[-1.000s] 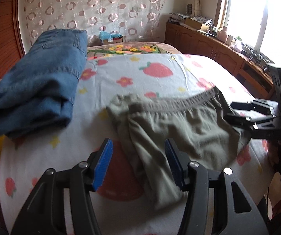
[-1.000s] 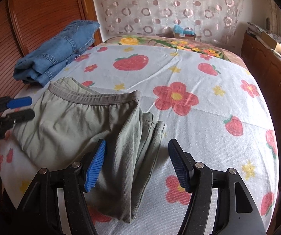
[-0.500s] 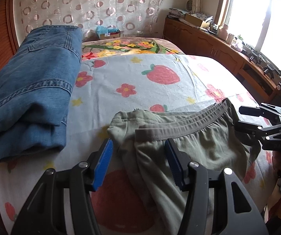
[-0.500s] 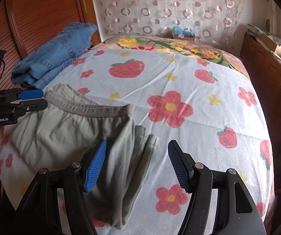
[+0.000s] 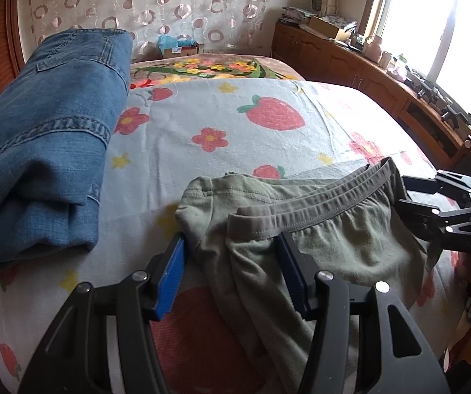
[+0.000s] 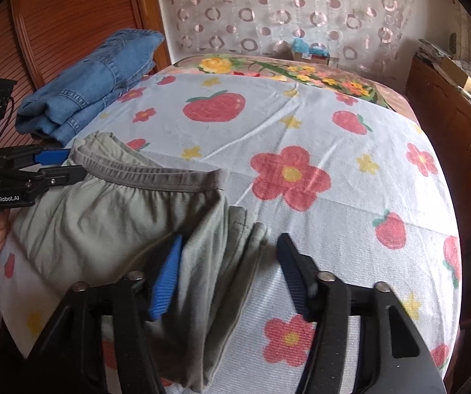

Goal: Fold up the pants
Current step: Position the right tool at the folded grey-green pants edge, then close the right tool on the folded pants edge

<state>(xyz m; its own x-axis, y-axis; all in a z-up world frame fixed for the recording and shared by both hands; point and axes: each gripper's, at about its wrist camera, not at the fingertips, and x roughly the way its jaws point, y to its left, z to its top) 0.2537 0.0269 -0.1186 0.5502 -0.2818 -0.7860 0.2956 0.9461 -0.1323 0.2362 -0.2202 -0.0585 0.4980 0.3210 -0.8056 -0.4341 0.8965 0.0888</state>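
— Where are the pants?

— The olive-green pants [image 5: 317, 249] lie partly folded near the front edge of the bed, on the strawberry-and-flower sheet [image 5: 222, 121], elastic waistband toward the far side. In the right wrist view a narrower folded part lies along their right side.

— And the left gripper?

— The left gripper [image 5: 232, 272] is low over the waistband's left corner. Its jaws are spread with a bunch of the green cloth between them; the pads are not pressing it.

— The right one?

— The right gripper [image 6: 229, 272] straddles the folded edge at the other side. Its jaws have just been closing, and the cloth sits between them, but a gap shows beside the far pad, so they are not pinching it.

— Anything else on the bed?

— Folded blue jeans [image 5: 41, 141] on the left, well apart from the pants.
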